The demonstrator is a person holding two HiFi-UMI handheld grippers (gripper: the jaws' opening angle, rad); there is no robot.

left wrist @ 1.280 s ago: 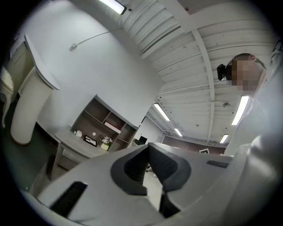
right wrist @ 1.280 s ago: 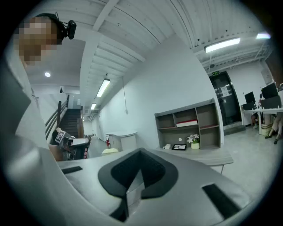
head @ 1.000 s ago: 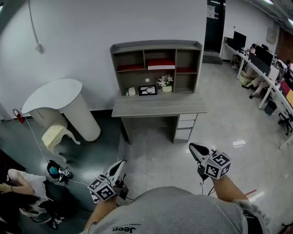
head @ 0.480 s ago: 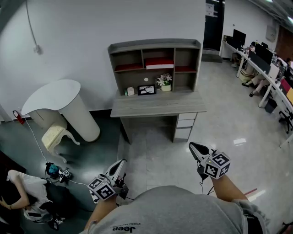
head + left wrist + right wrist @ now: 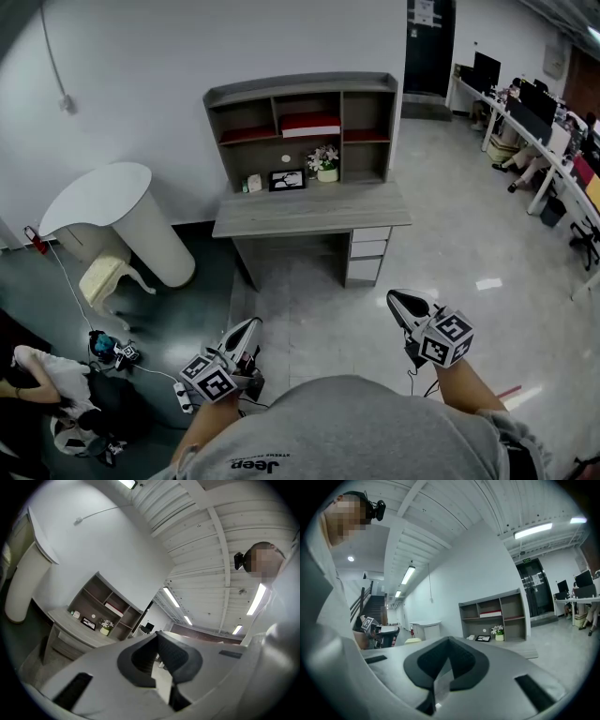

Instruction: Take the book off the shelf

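**Both grippers are shut and far from the book**

Head view: The book (image 5: 309, 125) is lying flat in the top middle box of the shelf (image 5: 300, 90), in the upper middle of the frame. The boxes on each side of it are each holding a thin red thing. Below, a flower pot (image 5: 327, 172) and a picture frame (image 5: 286, 180) are standing on the desk (image 5: 309, 211). The drawers (image 5: 367, 253) are shut, so I cannot tell what is in them. The left gripper (image 5: 251, 324) and the right gripper (image 5: 394, 299) are hanging low in the frame, well apart from the shelf.

Left gripper view: Its jaws are pressing together with nothing between them. The book (image 5: 114, 607) is showing small at the middle left.

Right gripper view: Its jaws are together too, and empty. The book (image 5: 491, 614) is sitting right of the middle.

I think shut jaws are going to push the book deeper in if they are not opened first. The box is looking low, so a gripper could bump its roof. A loose hold could drop the book onto the flower pot or the picture frame.
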